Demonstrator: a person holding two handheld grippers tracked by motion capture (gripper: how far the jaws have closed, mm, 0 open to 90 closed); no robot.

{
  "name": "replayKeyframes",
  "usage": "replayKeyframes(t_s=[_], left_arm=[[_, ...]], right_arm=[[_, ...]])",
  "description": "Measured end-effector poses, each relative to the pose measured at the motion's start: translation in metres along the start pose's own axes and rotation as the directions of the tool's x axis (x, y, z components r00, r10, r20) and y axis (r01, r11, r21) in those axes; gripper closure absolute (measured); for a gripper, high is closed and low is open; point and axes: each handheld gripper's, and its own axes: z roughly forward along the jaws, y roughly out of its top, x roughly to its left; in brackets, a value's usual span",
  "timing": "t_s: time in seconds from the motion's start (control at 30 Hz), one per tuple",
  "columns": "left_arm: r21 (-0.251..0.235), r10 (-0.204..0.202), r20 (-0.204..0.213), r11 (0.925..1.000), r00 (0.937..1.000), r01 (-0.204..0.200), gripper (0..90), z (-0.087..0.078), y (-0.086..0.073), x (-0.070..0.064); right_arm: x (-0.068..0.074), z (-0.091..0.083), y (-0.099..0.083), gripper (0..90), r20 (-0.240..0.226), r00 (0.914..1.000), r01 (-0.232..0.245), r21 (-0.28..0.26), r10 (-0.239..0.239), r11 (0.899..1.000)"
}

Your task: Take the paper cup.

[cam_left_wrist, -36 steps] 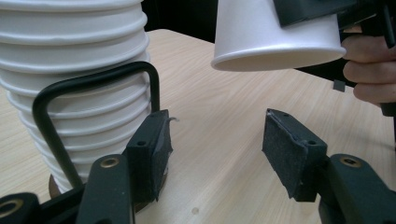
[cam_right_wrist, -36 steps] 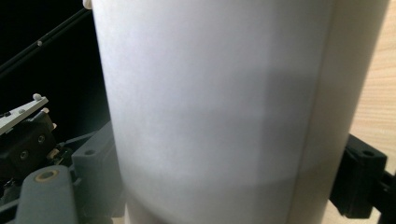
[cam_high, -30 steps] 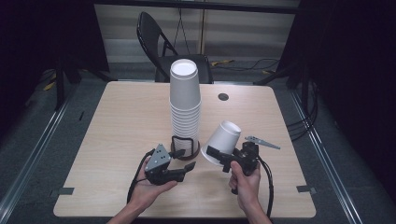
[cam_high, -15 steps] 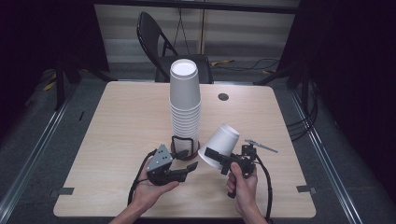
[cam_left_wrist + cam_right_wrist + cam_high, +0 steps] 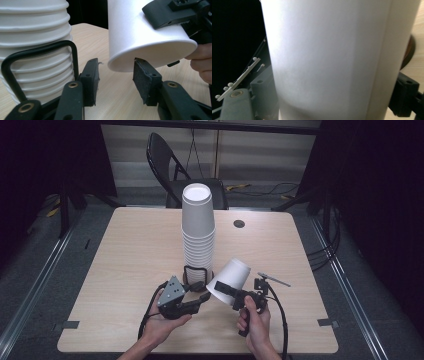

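Observation:
A tall stack of upturned white paper cups (image 5: 198,235) stands mid-table and looms at the left of the left gripper view (image 5: 35,37). My right gripper (image 5: 223,290) is shut on a single white cup (image 5: 231,279), held tilted with its rim toward the left. That cup (image 5: 332,60) fills the space between its jaws (image 5: 332,100). My left gripper (image 5: 202,291) lies open in the hand just below the stack's base. Its pads (image 5: 116,67) sit right under the single cup's rim (image 5: 140,32), the right pad almost touching. A black wire loop (image 5: 37,52) on it rests by the stack.
A small dark disc (image 5: 239,223) lies on the table (image 5: 130,250) to the right of the stack. A folding chair (image 5: 170,165) stands behind the far edge. Cables trail from both grippers toward the near edge.
The right gripper has lowered the single cup slightly and brought it left, toward the left gripper's open jaws. The left gripper and the stack have hardly moved.

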Motion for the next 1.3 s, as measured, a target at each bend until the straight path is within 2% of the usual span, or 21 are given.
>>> replayKeyframes(t_s=[0.03,0.07,0.13,0.17,0.23,0.33,0.47,0.6,0.73,0.8,0.83,0.87,0.9,1.03,1.13,1.3], left_arm=[[0.0,0.001,0.007,1.0,1.0,-0.001,56.5,0.001,-0.001,0.0],[0.002,0.011,0.011,0.9999,0.9999,-0.011,61.0,0.002,-0.001,-0.001],[0.013,0.026,0.007,0.9996,0.9996,-0.027,61.0,0.003,-0.001,-0.002],[0.014,0.03,0.005,0.9995,0.9995,-0.03,61.5,0.003,-0.001,-0.003],[0.007,0.03,-0.007,0.9995,0.9995,-0.03,61.8,0.004,-0.001,-0.004],[0.002,0.028,-0.02,0.9996,0.9994,-0.028,65.4,0.006,0.0,-0.005],[0.007,0.011,-0.043,0.9999,0.999,-0.011,67.3,0.008,0.0,-0.006],[0.014,-0.004,-0.048,0.9999,0.9988,0.005,67.5,0.01,-0.002,-0.006],[0.008,0.019,-0.061,0.9998,0.998,-0.019,67.1,0.011,-0.004,-0.006],[0.001,0.025,-0.084,0.9997,0.9961,-0.025,62.5,0.012,-0.005,-0.006],[0.003,0.012,-0.07,0.9999,0.9975,-0.012,64.4,0.012,-0.006,-0.004],[0.0,0.005,-0.062,1.0,0.9981,-0.005,67.9,0.012,-0.006,-0.005],[0.002,0.016,-0.062,0.9999,0.9979,-0.016,71.4,0.012,-0.006,-0.005],[0.008,0.023,-0.058,0.9997,0.9981,-0.022,74.6,0.011,-0.005,-0.005],[0.009,0.006,-0.055,0.9999,0.9985,-0.006,77.8,0.009,-0.005,-0.004],[0.018,-0.003,-0.048,0.9998,0.9989,0.004,80.7,0.008,-0.007,-0.003]], right_arm=[[0.0,0.001,-0.001,14.8,0.0,1.0,-0.003,0.002,0.003,1.0],[0.0,0.002,-0.003,14.8,-0.013,0.9996,-0.023,0.007,0.024,1.0],[0.001,0.002,-0.004,14.7,-0.018,0.9991,-0.038,0.011,0.038,0.999],[0.001,0.003,-0.006,14.8,-0.027,0.9975,-0.064,0.016,0.064,0.998],[0.001,0.003,-0.007,14.7,-0.036,0.9966,-0.073,0.014,0.073,0.997],[0.002,0.006,-0.011,14.8,-0.048,0.994,-0.097,0.04,0.098,0.995],[0.004,0.01,-0.015,14.8,-0.048,0.994,-0.095,0.065,0.098,0.993],[0.006,0.016,-0.018,14.8,-0.048,0.994,-0.094,0.086,0.098,0.992],[0.007,0.019,-0.02,14.7,-0.05,0.994,-0.092,0.102,0.098,0.99],[0.007,0.021,-0.021,14.7,-0.048,0.9938,-0.094,0.116,0.1,0.989],[0.007,0.022,-0.022,14.7,-0.047,0.9951,-0.081,0.123,0.087,0.989],[0.008,0.022,-0.023,14.7,-0.043,0.9945,-0.089,0.129,0.095,0.988],[0.008,0.023,-0.023,14.6,-0.045,0.9937,-0.096,0.129,0.102,0.987],[0.007,0.024,-0.024,13.2,-0.048,0.9921,-0.108,0.143,0.116,0.984],[0.006,0.025,-0.024,11.6,-0.064,0.9913,-0.106,0.138,0.115,0.985],[0.006,0.024,-0.023,11.0,-0.045,0.995,-0.083,0.128,0.09,0.988]])
